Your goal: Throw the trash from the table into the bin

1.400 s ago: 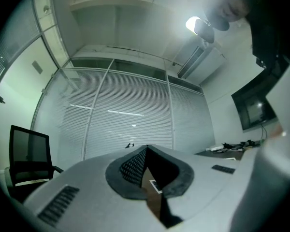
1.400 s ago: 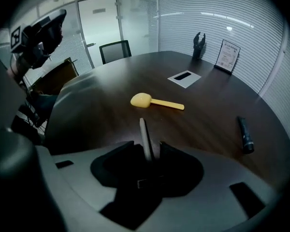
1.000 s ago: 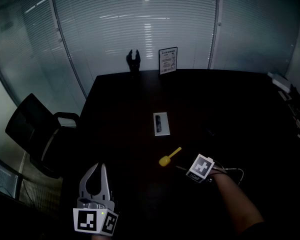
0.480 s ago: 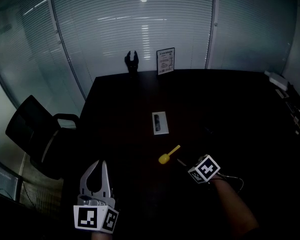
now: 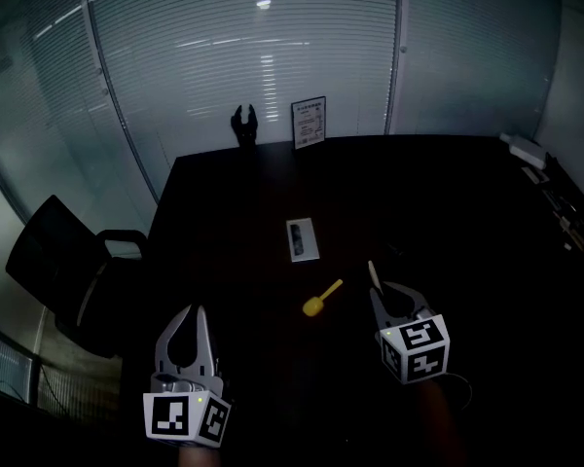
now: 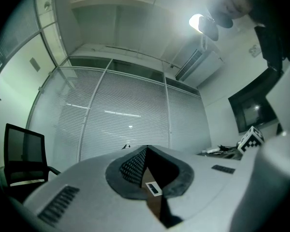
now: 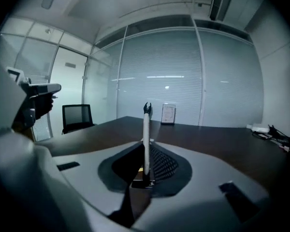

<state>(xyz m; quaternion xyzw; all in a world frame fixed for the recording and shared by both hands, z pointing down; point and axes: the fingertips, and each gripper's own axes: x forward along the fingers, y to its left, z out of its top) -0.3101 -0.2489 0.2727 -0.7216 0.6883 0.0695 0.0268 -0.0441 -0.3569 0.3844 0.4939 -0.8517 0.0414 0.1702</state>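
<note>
My right gripper (image 5: 380, 293) is raised above the dark table (image 5: 438, 193), shut on a thin white stick (image 5: 371, 272). The stick (image 7: 146, 129) stands upright between the jaws of the right gripper (image 7: 146, 146), which have just been closing on it. A small yellow scoop-like piece (image 5: 319, 300) lies on the table just left of that gripper. Farther back lies a white flat packet (image 5: 302, 239). My left gripper (image 5: 190, 311) hangs off the table's near left corner, shut with nothing in it; the left gripper (image 6: 146, 150) faces the packet (image 6: 153, 189). No bin is in view.
A black figure (image 5: 241, 125) and a framed sign (image 5: 309, 123) stand at the table's far edge. Cables and small devices (image 5: 540, 163) lie at the far right. A black office chair (image 5: 63, 270) stands left of the table. Glass walls with blinds surround the room.
The right gripper has lifted from the table beside the yellow piece and tipped from pointing down to pointing forward, carrying the white stick. The left gripper has stayed put.
</note>
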